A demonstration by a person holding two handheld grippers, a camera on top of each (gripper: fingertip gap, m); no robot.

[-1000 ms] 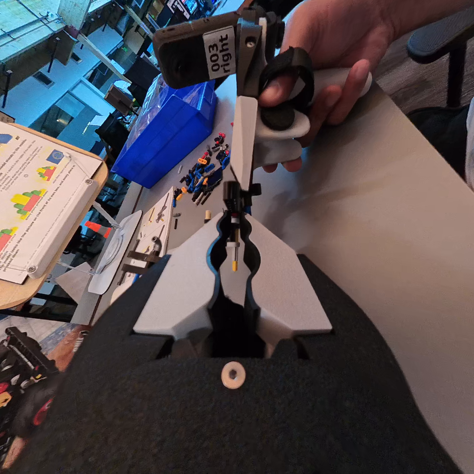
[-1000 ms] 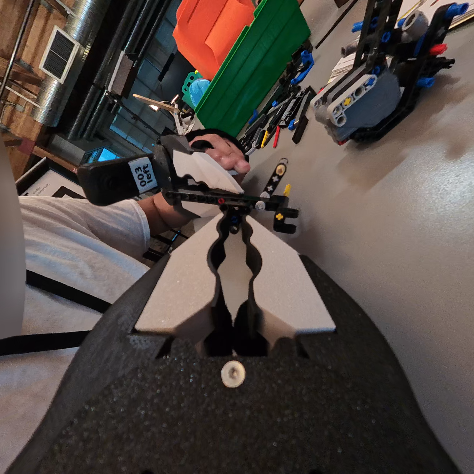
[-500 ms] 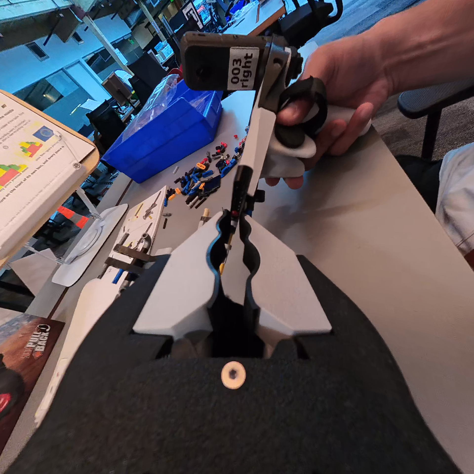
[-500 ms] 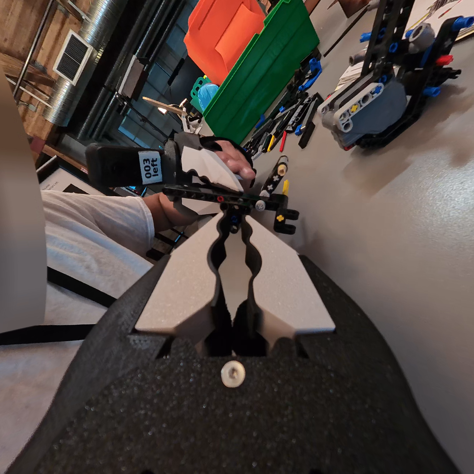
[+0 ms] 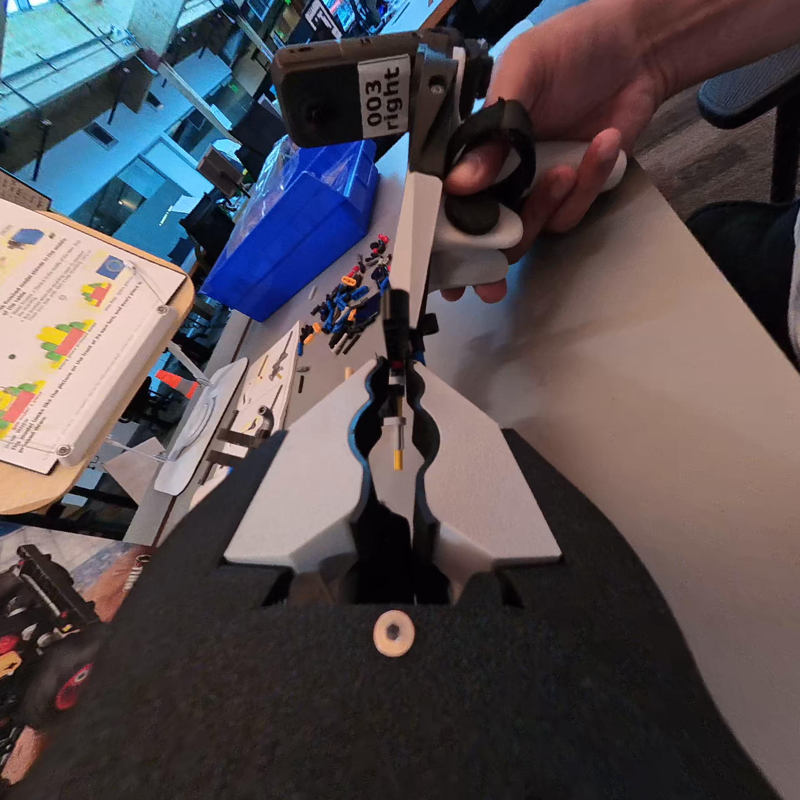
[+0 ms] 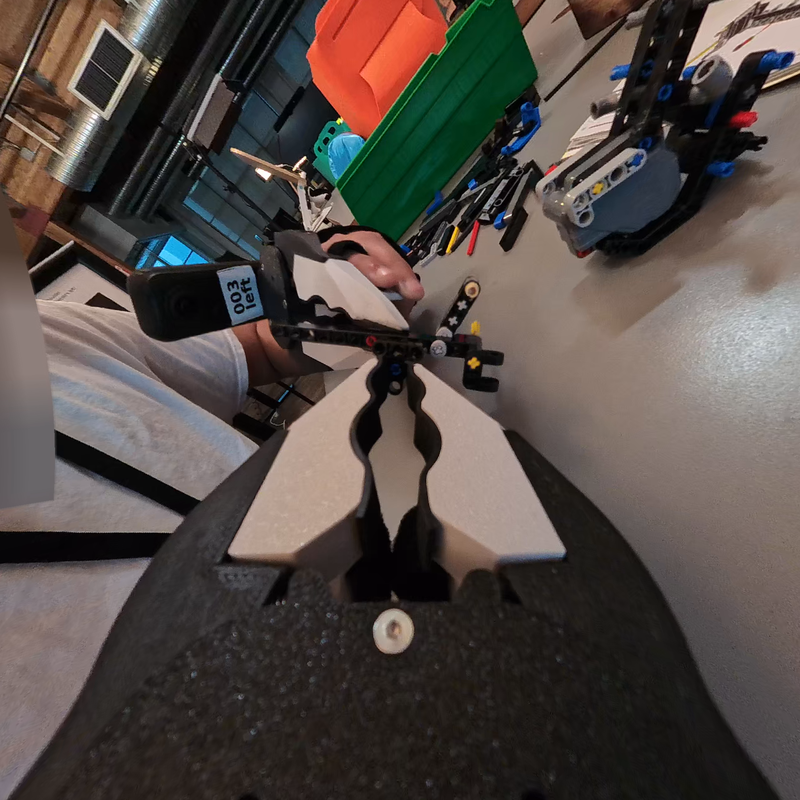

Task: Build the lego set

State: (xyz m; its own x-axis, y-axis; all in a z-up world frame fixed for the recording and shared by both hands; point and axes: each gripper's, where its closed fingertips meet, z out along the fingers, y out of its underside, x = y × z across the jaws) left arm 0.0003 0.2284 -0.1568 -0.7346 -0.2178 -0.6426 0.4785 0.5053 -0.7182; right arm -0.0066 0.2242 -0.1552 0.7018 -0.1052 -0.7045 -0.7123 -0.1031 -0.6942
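Both grippers hold one sub-assembly, a long black beam point(image 6: 346, 337), in the air above the grey table point(image 6: 649, 433). The left gripper point(image 5: 396, 372) is clamped on one end of the beam; the right gripper point(image 6: 395, 372) is clamped on a short black piece under its middle. This two-point hold likely steadies it for fitting. The partly built model point(image 6: 627, 190) stands far right, loose parts point(image 6: 476, 208) beside it

— Where does the left wrist view look from?
— Low over the tabletop point(image 5: 627, 389), along its own gripper point(image 5: 396, 368), close up, facing the blue bin point(image 5: 294, 233).
— And the right?
— Opposite: along its gripper point(image 6: 395, 368), toward the green bin point(image 6: 437, 125).
— What do they share?
— The black lego assembly point(image 6: 389, 344), held between them, each seeing the other gripper.
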